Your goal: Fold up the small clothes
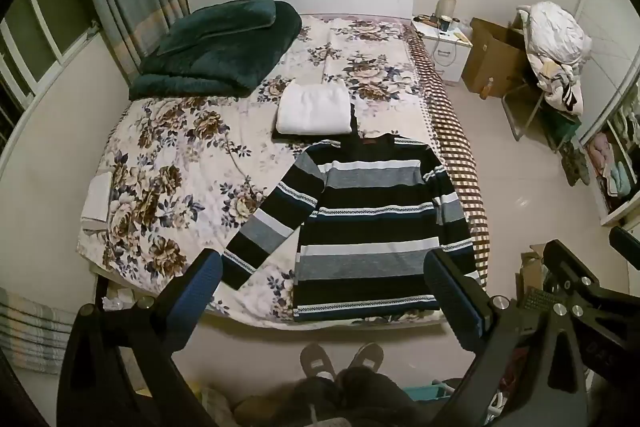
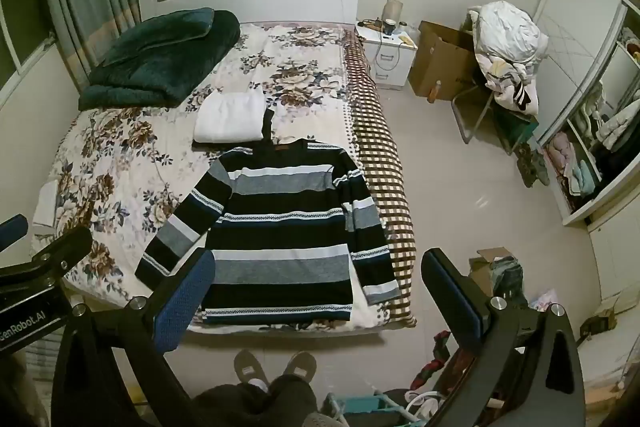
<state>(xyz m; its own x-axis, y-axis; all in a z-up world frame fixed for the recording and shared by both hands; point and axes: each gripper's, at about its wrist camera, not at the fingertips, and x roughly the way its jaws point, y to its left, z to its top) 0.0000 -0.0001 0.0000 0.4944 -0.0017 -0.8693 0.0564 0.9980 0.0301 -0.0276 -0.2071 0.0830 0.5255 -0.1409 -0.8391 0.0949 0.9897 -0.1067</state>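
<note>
Our jaws stand wide apart and empty on both the left gripper (image 1: pixel 322 281) and right gripper (image 2: pixel 318 283), above the striped sweater (image 1: pixel 372 223) spread flat at the bed (image 1: pixel 180 155) foot. Its right sleeve seems near the edge; a careless pinch could drag it off.

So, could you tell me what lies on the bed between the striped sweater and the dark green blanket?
A folded white garment lies there, just beyond the striped sweater's collar, with floral bedspread between it and the dark green blanket. Both wrist views show it.
</note>
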